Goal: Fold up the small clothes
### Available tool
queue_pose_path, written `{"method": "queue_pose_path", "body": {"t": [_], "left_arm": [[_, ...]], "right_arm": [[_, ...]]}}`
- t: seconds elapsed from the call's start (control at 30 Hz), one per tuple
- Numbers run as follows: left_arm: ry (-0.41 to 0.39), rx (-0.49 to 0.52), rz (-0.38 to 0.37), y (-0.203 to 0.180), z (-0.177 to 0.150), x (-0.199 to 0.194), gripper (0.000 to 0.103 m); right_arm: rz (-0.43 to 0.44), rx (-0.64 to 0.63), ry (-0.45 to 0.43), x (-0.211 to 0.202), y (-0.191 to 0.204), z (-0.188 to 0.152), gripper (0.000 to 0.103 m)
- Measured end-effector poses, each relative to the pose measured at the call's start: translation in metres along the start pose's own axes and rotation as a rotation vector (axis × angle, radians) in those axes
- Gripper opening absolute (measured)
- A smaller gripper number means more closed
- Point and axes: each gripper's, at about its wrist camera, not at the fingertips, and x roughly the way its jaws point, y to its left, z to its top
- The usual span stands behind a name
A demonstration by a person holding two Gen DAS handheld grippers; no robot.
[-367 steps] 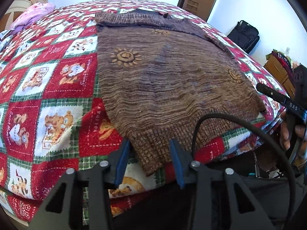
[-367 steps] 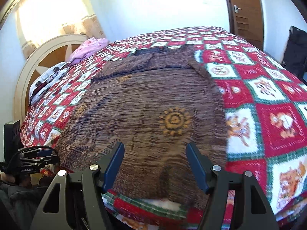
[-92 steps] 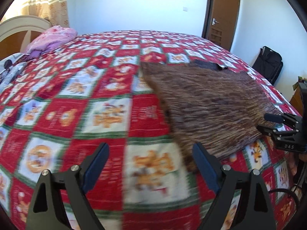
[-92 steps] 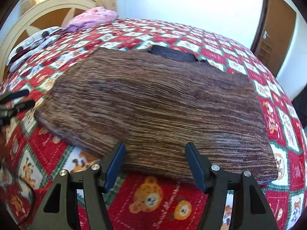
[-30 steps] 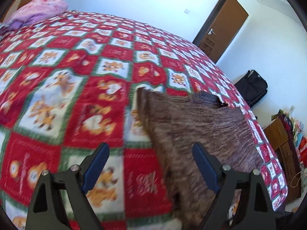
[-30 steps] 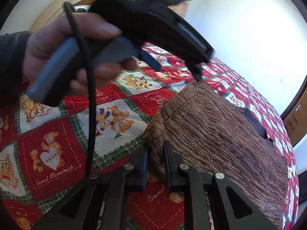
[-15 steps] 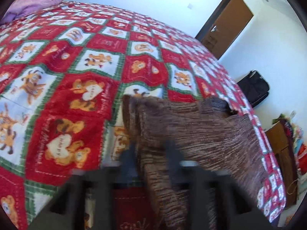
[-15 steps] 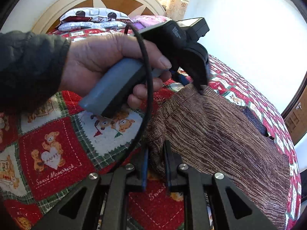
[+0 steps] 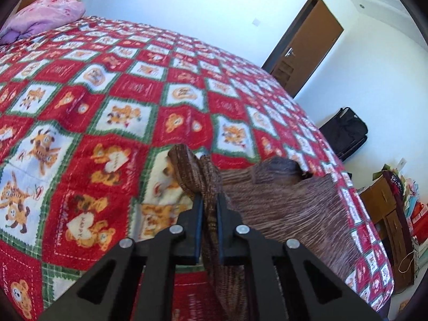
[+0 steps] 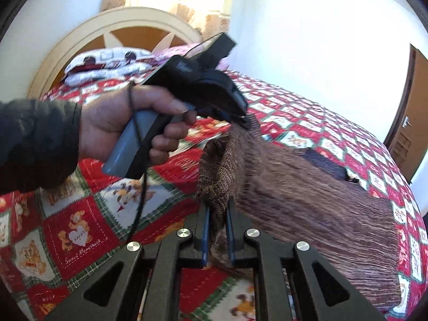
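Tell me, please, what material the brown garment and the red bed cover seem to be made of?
Brown garment: it looks like a soft knit, perhaps wool or acrylic; fine ribbed streaks of brown show, and it bunches limply between the jaws.
Red bed cover: probably a printed fleece or plush blanket; the bear pictures look fuzzy-edged and matte. The exact fibre cannot be told.

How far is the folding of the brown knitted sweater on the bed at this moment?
Done: the brown knitted sweater already lies as a compact folded block on the red teddy-bear patterned bedspread. In hand: the left gripper and the right gripper are each shut on a corner of one edge, and that edge is raised off the bedspread. Left: probably carrying the raised edge across for another fold, then letting go.
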Motion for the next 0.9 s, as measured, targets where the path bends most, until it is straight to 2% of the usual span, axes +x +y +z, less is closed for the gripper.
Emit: {"method": "queue_pose_path", "body": {"t": [0.4,0.9], "left_arm": [[-0.046,0.088,-0.051,-0.071,0.022,0.004,0.009],[-0.003,0.233,-0.099,-0.179,0.031,0.049,0.009]], "right_arm": [[-0.07,0.132,-0.064,-0.032,-0.059,-0.001,0.009],[-0.151,0.318,-0.085,-0.071,-0.138,-0.03,0.009]]}}
